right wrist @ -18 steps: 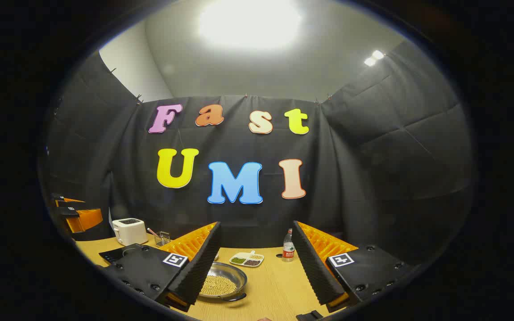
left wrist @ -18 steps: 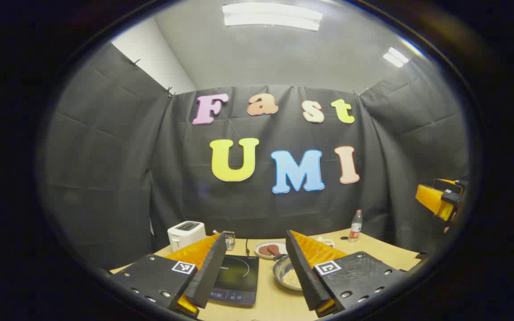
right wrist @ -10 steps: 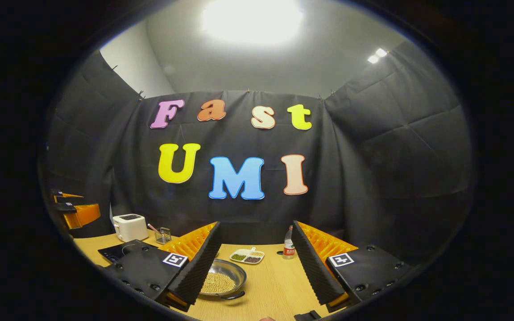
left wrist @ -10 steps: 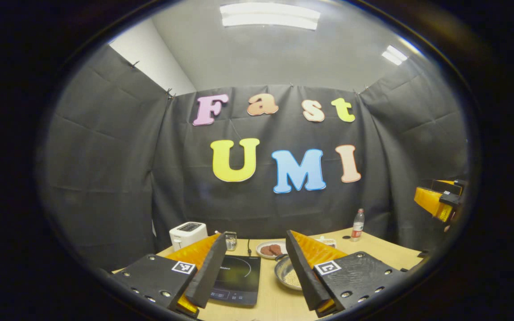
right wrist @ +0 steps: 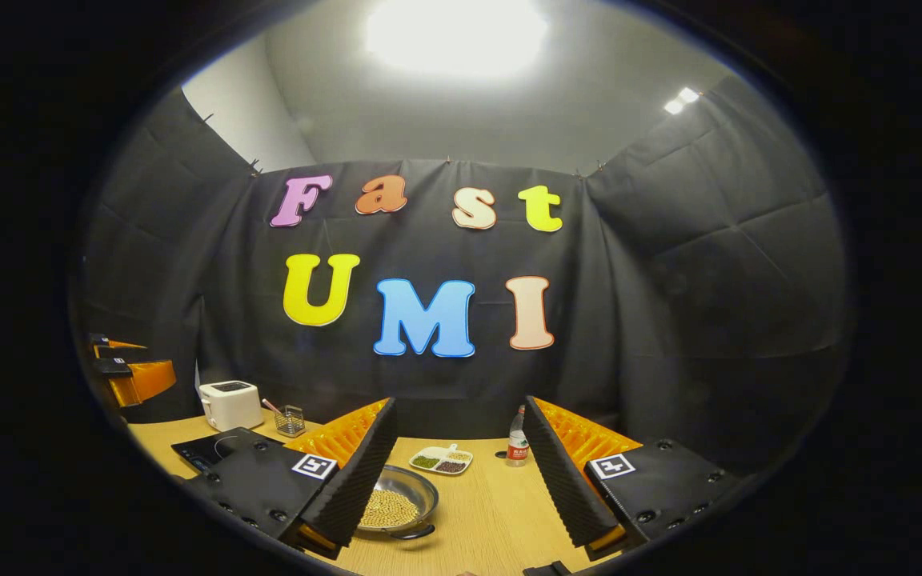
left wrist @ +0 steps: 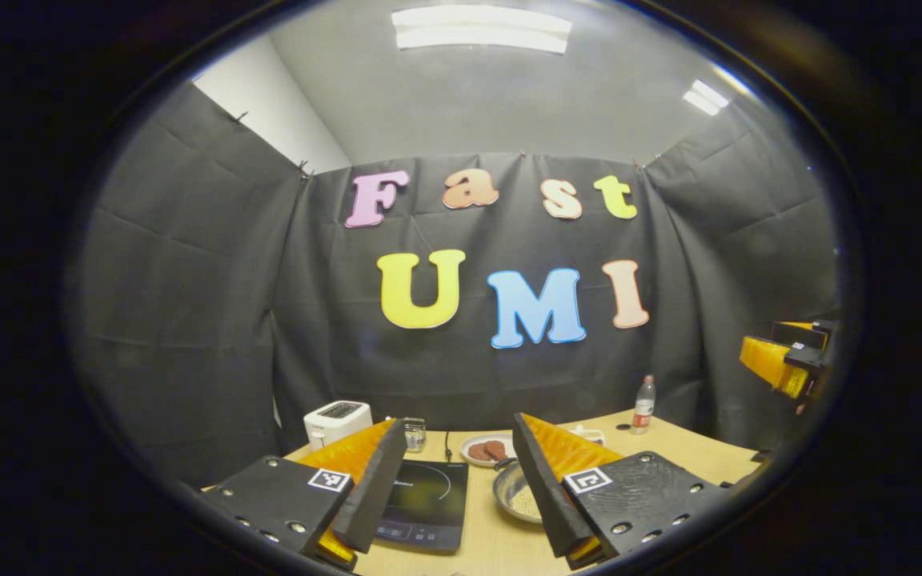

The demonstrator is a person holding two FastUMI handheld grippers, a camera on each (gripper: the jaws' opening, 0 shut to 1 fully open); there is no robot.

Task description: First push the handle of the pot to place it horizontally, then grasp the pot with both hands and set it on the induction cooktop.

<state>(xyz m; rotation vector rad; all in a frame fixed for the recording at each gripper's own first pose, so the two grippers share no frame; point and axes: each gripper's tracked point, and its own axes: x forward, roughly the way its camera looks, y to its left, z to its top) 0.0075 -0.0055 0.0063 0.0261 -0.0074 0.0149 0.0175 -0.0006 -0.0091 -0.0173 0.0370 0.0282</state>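
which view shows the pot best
The right gripper view: the pot lies between the open right gripper fingers, with its rim, the beans inside and its near handle plain to see. In the left gripper view the pot is half hidden behind a finger of the open left gripper.

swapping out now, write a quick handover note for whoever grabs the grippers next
Left gripper: jaws open, holding nothing, raised above the table.
Right gripper: jaws open, holding nothing, raised near the pot.
Pot: on the table with beans inside, beside the induction cooktop, not on it.
Done: nothing visible yet; pot untouched.
Left: push the pot handle horizontal, grasp the pot with both grippers, set it on the cooktop.
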